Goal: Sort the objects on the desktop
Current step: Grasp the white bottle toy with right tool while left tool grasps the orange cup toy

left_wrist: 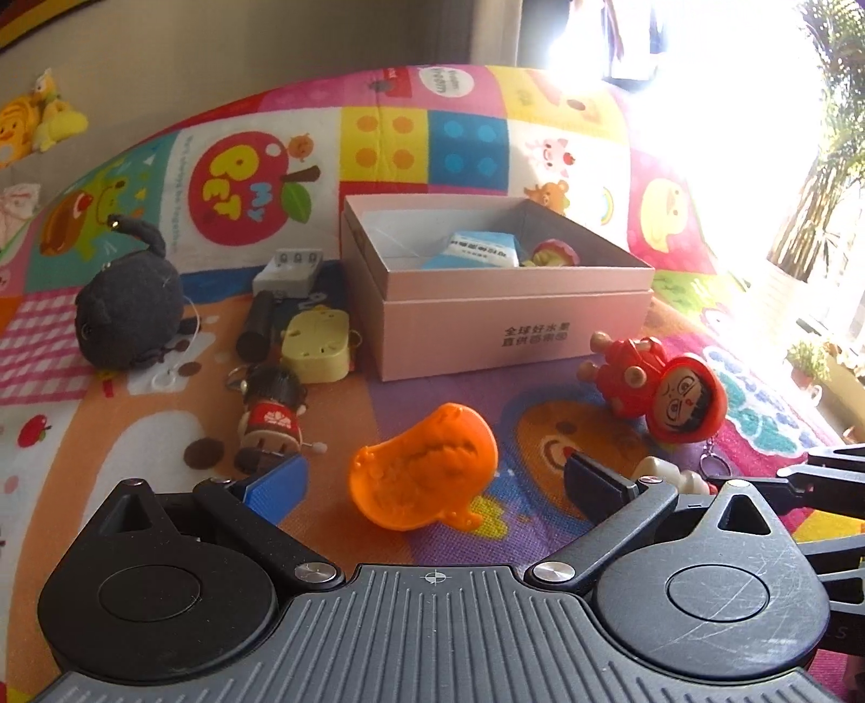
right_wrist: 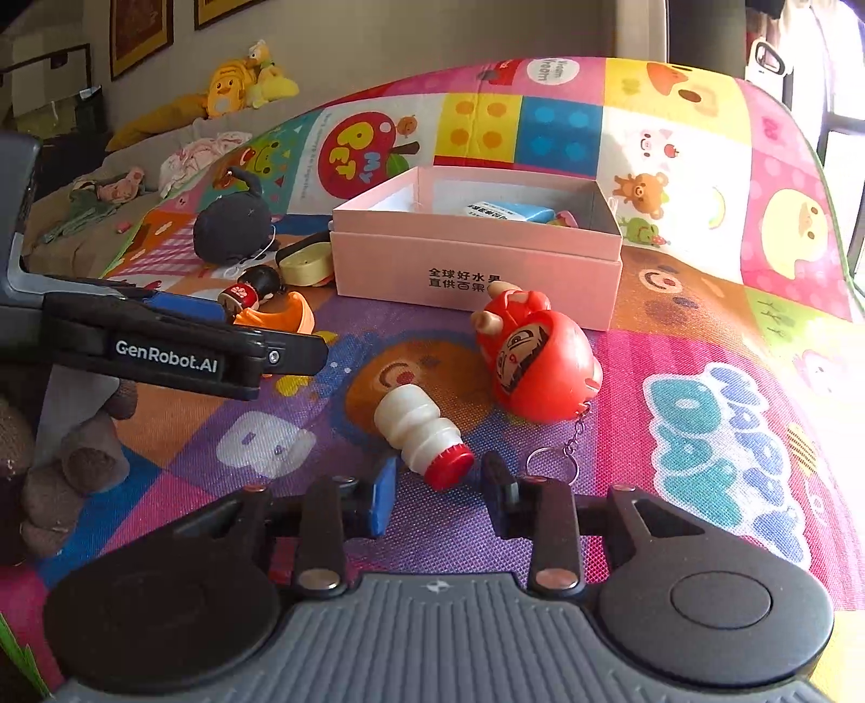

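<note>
Ideally, the right hand-held gripper (right_wrist: 439, 495), jaws parted and empty, should straddle the white bottle (right_wrist: 419, 432) squarely before squeezing.

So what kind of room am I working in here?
Most likely a home living or play room. The toys lie on a colourful cartoon play mat, yellow plush toys sit on a couch behind it, framed pictures hang on the wall, and potted plants stand by a bright window.
</note>
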`<state>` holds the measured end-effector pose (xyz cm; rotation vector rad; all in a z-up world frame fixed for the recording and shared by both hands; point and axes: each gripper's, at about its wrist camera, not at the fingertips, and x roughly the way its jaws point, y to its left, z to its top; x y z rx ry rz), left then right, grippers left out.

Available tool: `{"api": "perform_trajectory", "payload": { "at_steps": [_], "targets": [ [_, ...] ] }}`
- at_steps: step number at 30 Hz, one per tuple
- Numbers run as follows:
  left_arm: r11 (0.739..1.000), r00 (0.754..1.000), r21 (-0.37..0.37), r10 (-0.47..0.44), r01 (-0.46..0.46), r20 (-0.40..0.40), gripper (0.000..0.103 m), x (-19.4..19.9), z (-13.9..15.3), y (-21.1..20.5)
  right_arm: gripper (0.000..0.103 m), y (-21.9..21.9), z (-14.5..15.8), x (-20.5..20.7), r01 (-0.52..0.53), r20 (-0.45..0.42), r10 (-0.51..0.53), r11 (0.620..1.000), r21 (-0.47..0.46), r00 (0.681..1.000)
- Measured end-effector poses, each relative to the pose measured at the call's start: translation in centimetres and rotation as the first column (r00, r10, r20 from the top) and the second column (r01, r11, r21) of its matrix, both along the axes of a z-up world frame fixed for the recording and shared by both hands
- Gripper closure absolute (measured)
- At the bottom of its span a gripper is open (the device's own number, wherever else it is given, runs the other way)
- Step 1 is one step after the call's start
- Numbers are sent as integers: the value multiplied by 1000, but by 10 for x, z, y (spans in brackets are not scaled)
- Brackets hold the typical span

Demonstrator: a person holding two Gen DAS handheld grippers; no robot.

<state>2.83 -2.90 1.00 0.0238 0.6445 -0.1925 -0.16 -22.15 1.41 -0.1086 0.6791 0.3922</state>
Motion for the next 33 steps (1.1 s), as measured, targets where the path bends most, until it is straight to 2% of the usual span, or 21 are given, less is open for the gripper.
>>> {"api": "perform_trajectory", "payload": {
  "at_steps": [2,4,5,9,12,14,17,18,22,24,26,27,28,29,33],
  "targets": [
    [999,1000,50,-2,2,-11,0,3,-3,-3,28,-1,-1,4,15,-18,-15,1000,4,1000],
    [996,1000,84,2,-1,-16,0,3,-5,0,23,0,-1,5,11,-26,-11,1000,5,1000],
    [996,1000,94,10,-8,-15,0,2,-5,2,17,1,-1,6,9,-30,-9,1000,1,1000],
    [990,997,119,76,-74,-11,0,3,-5,21,3,2,-3,9,8,-60,-9,1000,-5,998],
    [985,993,130,118,-115,-10,0,4,-5,33,0,6,-4,10,1,-70,-3,1000,-25,998],
    [990,994,93,110,-107,-18,0,4,-3,39,0,8,-5,10,-1,-71,-2,999,-42,997],
    [1000,999,-10,7,-7,-32,0,4,0,37,0,9,-4,11,11,-81,-15,999,-41,997],
    [999,999,-22,-33,32,-27,0,4,1,33,0,9,-4,11,14,-86,-17,999,-41,996],
    [992,992,26,-124,124,3,0,13,-2,16,0,8,-5,11,15,-83,-18,999,-41,996],
    [990,990,23,-142,142,1,1,18,-3,13,0,9,-5,11,15,-78,-18,999,-41,997],
    [987,987,4,-159,159,-9,10,20,-4,13,0,9,-5,10,16,-76,-19,999,-40,997],
    [986,986,-5,-164,164,-20,23,21,-5,13,0,9,-5,10,16,-75,-19,999,-39,997],
    [986,986,-11,-165,165,-30,27,21,-6,14,0,9,-5,10,17,-74,-20,999,-40,997],
    [986,985,-22,-168,167,-39,30,20,-7,15,0,9,-4,10,18,-72,-20,999,-41,997],
    [981,981,-59,-187,185,-46,29,9,-7,19,1,10,-3,9,28,-58,-30,999,-33,998]
  ]
}}
